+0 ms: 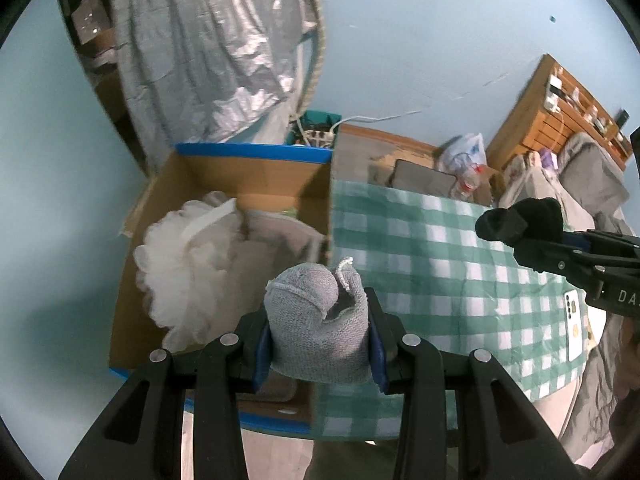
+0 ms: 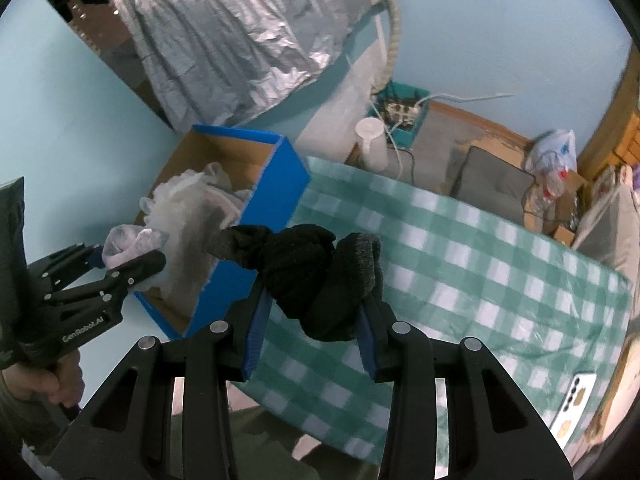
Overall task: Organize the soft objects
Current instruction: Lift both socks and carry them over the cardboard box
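Observation:
My left gripper (image 1: 318, 308) is shut on a rolled grey knitted sock (image 1: 316, 344), held above the near right corner of a cardboard box with blue edges (image 1: 248, 150). A white mesh bath pouf (image 1: 188, 264) and pale cloth lie in the box. My right gripper (image 2: 316, 296) is shut on a knotted black sock bundle (image 2: 304, 264) above the green-and-white checked tablecloth (image 2: 480, 260), right of the box (image 2: 276, 184). In the right wrist view the left gripper (image 2: 128, 254) hangs at the left with its pale sock (image 2: 120, 240). The left wrist view shows the right gripper (image 1: 520, 232) at the right with the black sock (image 1: 540, 212).
A white phone (image 2: 576, 400) lies near the cloth's front right edge. A crinkled silver sheet (image 1: 208, 48) hangs behind the box. Beyond the table are a teal basket with a power strip (image 2: 400, 112), a grey cushion (image 2: 492, 188) and a plastic bag (image 2: 554, 152).

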`<state>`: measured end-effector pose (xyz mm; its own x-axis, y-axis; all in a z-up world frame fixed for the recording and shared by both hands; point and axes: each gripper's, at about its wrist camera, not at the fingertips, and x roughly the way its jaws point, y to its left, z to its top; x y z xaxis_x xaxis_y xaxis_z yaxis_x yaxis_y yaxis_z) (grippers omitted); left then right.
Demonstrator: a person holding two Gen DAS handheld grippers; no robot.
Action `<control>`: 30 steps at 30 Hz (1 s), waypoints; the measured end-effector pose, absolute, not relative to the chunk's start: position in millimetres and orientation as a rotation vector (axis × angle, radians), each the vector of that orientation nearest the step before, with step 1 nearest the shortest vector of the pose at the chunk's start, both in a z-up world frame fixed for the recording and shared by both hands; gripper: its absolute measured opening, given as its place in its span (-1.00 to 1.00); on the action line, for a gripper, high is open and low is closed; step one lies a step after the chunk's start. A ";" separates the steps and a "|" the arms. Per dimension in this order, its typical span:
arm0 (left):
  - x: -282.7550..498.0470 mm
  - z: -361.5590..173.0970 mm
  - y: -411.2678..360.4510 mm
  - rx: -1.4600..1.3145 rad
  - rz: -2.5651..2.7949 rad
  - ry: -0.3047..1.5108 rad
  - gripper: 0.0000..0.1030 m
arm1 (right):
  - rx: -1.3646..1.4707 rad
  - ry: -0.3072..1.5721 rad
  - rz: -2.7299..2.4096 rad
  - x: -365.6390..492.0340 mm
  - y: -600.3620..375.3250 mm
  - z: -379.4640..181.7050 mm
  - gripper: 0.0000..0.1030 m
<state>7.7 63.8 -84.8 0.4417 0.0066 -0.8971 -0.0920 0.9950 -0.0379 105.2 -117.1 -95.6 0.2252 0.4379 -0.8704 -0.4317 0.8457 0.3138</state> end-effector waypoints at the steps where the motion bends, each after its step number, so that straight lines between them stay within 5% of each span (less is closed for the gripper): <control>1: 7.7 -84.1 68.4 -0.089 0.070 1.110 -0.22 | 0.002 1.202 0.608 107.0 -111.2 -95.3 -0.26; 30: 58.2 -91.9 159.1 -0.056 0.098 1.095 -0.22 | -0.017 1.219 0.677 160.1 18.5 -104.9 -0.25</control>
<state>58.2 159.1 -91.9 0.4540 0.0518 -0.8895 -0.1068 0.9943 0.0034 160.1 18.5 -104.9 0.1759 0.4690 -0.8655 -0.4870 0.8055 0.3376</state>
